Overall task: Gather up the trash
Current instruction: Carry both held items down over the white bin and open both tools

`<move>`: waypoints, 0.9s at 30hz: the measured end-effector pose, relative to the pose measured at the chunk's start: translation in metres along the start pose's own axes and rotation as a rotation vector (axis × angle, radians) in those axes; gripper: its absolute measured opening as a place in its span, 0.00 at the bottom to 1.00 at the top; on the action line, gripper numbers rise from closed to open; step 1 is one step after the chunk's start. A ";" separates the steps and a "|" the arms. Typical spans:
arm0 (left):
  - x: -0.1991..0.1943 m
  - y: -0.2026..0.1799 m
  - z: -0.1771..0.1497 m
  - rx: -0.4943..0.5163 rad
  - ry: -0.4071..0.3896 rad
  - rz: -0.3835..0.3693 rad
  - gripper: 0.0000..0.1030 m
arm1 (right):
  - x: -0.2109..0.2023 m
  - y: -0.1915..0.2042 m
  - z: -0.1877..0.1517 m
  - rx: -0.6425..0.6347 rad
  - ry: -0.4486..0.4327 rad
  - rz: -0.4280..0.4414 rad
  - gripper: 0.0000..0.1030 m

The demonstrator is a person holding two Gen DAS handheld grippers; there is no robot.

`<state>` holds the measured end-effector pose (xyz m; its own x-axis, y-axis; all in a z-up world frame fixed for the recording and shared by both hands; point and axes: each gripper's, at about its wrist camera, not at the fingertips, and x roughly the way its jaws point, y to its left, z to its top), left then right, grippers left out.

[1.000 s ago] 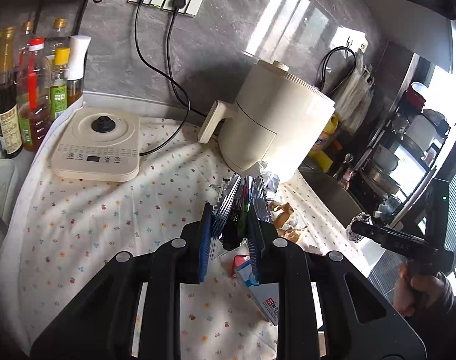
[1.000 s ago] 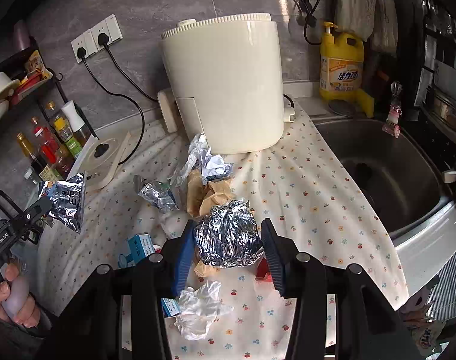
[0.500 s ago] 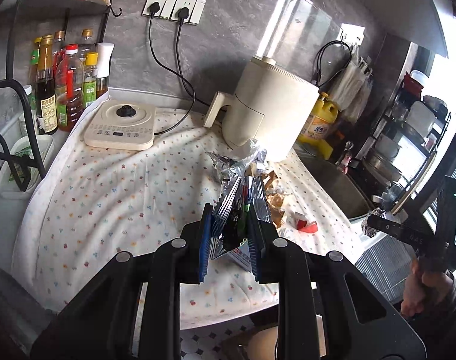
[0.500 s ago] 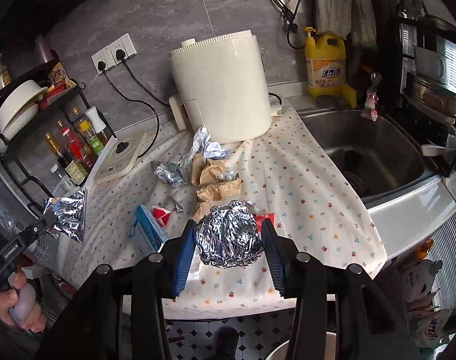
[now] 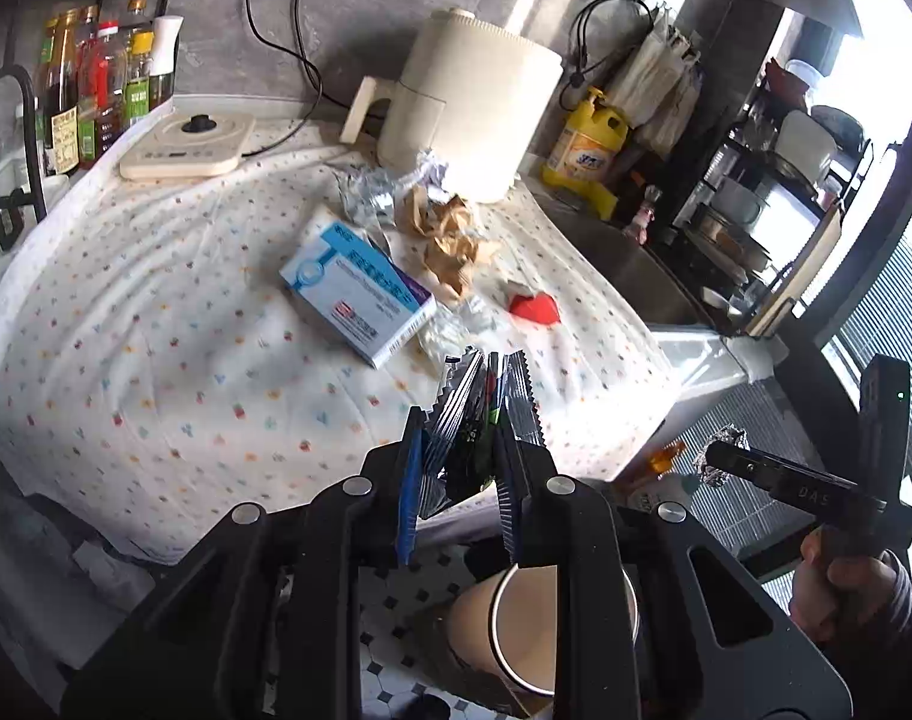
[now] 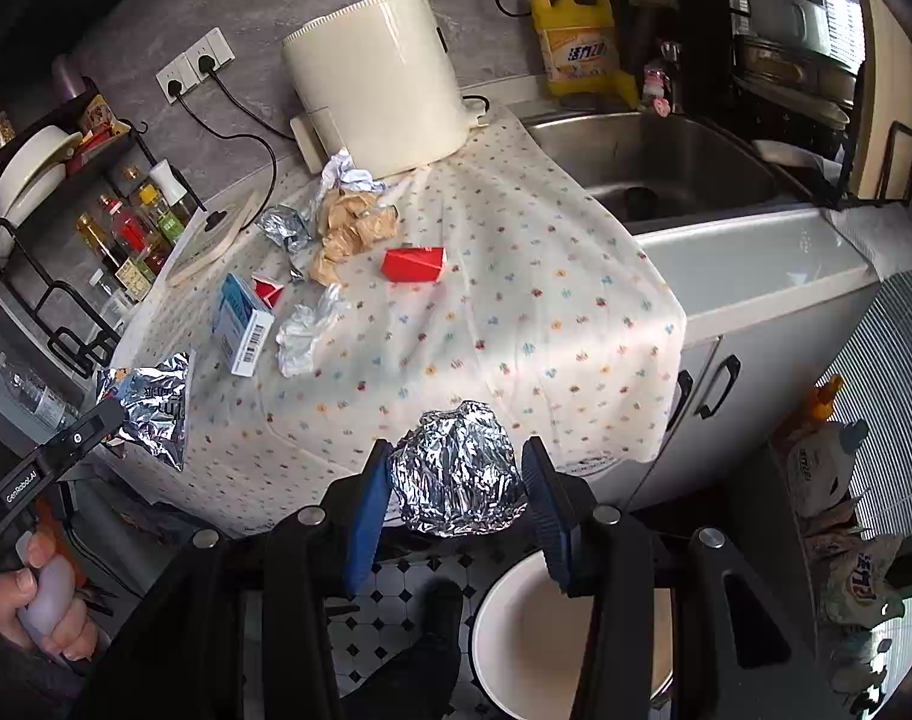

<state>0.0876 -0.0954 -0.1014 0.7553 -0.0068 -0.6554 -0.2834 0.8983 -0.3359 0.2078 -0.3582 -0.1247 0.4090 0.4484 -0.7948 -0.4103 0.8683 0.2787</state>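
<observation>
Both grippers hold foil trash off the surface's edge.

Left wrist view: the left gripper (image 5: 465,450) is closed on a flat, silvery, saw-edged foil packet (image 5: 456,414), lower centre, above a round bin (image 5: 516,630).
Right wrist view: the right gripper (image 6: 456,498) clamps a crinkled foil ball (image 6: 459,474) at lower centre; cloth-covered surface (image 6: 456,330) lies beyond.

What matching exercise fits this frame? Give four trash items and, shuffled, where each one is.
Items:
1. crumpled foil ball
2. foil snack bag
3. blue and white box
4. brown paper wad

Places:
A. lying on the tablecloth, near the left edge
B. between the right gripper fingers
C. beside the cream appliance
D. between the left gripper fingers

Pairs: 1-B, 2-D, 3-A, 4-C
</observation>
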 end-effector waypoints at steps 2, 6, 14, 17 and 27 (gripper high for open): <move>0.007 -0.010 -0.015 0.007 0.031 -0.011 0.21 | 0.003 -0.012 -0.017 0.018 0.029 0.001 0.43; 0.023 -0.028 -0.041 0.028 0.096 -0.033 0.21 | 0.015 -0.037 -0.047 0.062 0.093 -0.007 0.43; 0.055 -0.070 -0.074 0.086 0.209 -0.105 0.21 | 0.002 -0.080 -0.083 0.151 0.117 -0.072 0.84; 0.069 -0.089 -0.079 0.116 0.241 -0.148 0.21 | -0.015 -0.097 -0.088 0.172 0.091 -0.130 0.85; 0.099 -0.153 -0.091 0.222 0.328 -0.287 0.49 | -0.072 -0.140 -0.099 0.236 -0.004 -0.254 0.89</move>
<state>0.1521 -0.2738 -0.1768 0.5479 -0.3741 -0.7482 0.0688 0.9116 -0.4054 0.1551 -0.5332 -0.1603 0.4770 0.2118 -0.8530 -0.0950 0.9773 0.1895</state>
